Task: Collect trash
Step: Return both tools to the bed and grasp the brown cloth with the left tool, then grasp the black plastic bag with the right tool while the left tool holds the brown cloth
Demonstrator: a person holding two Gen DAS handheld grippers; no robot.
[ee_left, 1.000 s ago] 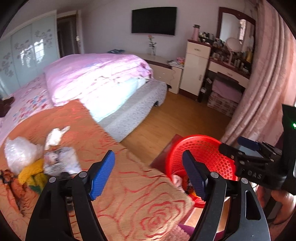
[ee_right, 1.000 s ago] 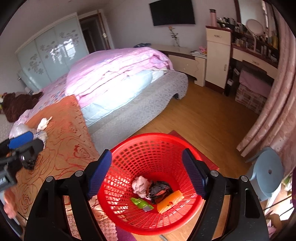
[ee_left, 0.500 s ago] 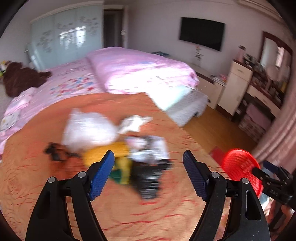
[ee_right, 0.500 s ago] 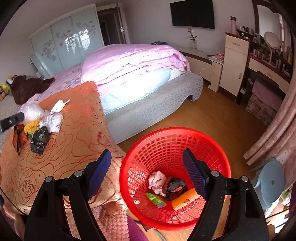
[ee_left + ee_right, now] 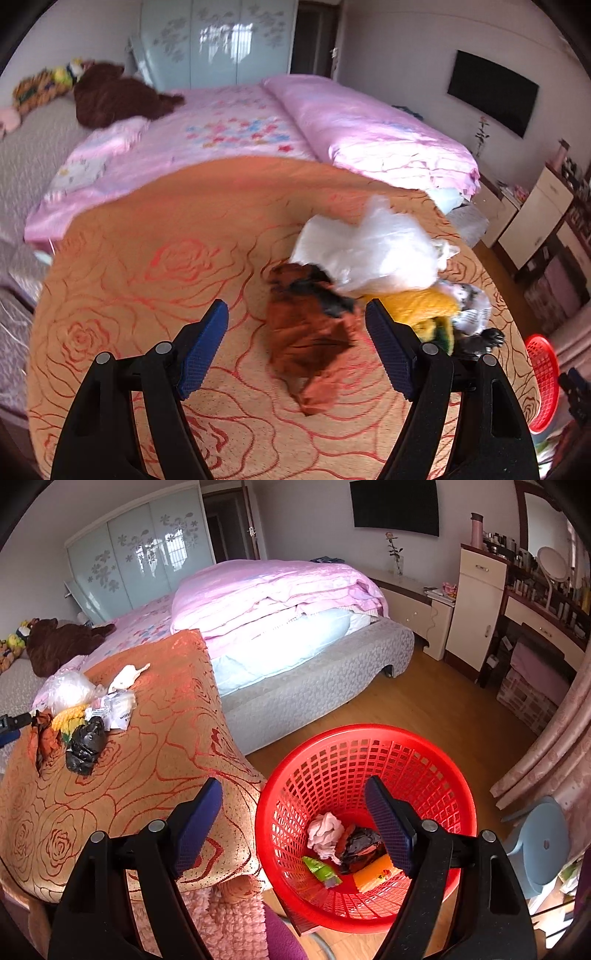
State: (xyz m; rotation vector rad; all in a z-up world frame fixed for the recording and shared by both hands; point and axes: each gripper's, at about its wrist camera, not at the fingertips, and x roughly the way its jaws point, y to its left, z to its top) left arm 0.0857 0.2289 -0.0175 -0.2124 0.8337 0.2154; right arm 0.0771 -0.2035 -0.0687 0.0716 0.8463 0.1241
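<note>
The left gripper is tilting down over the orange rose-patterned bedspread, its blue-padded fingers spread wide with nothing pinched; a crumpled rust-brown wrapper is lying on the bedspread in the gap between them, in the lower centre of the left wrist view, and not touching either pad. Just up and to the right of it, the rest of the trash is heaped together: a puffy clear plastic bag, a yellow crinkled packet under it, a white printed wrapper at the right edge of the heap, and a black crumpled bag that is showing best in the right wrist view, at the left of the frame. The right gripper is pointing down at the red plastic mesh basket standing on the wooden floor beside the bed, its fingers likewise spread and empty. In the bottom of the basket, in the lower centre of that frame, a pink crumpled tissue, a dark crumpled wrapper, a green packet and an orange packet are lying close together.
</note>
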